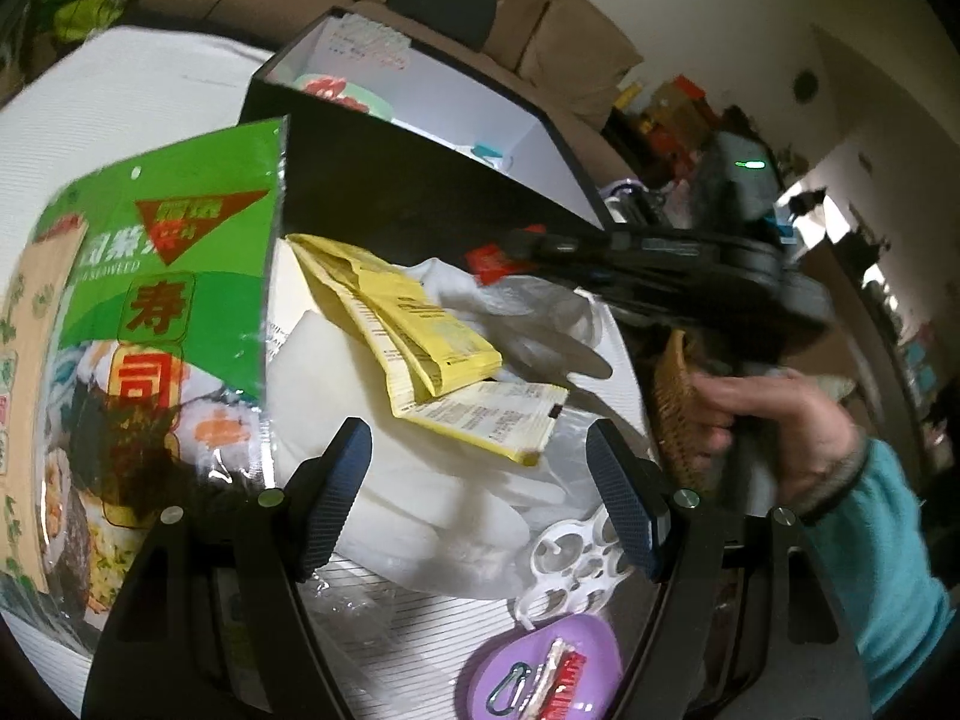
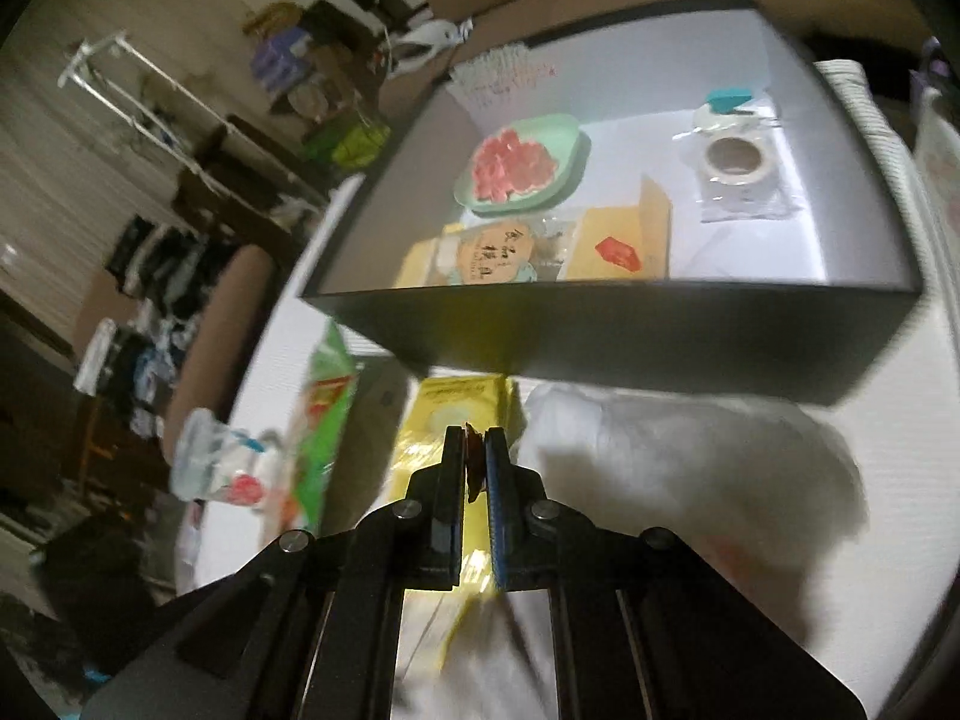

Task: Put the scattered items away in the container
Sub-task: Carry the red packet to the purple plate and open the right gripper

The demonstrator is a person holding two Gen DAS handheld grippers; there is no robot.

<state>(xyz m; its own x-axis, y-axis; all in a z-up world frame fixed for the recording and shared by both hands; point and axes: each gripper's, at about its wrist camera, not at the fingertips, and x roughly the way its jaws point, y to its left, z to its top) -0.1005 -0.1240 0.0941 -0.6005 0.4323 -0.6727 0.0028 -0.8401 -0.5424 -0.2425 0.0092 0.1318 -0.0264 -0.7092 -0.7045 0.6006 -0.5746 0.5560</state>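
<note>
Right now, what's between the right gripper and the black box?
In the right wrist view, the right gripper, shut on a small red packet, hangs over a yellow packet that lies against the black box; a white plastic bag sits beside it.

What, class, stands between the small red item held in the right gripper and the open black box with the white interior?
Only the box's near black wall, which must be cleared from above. The right gripper is shut on the small red item; the open black box is uncovered, with bare white floor showing inside.
</note>
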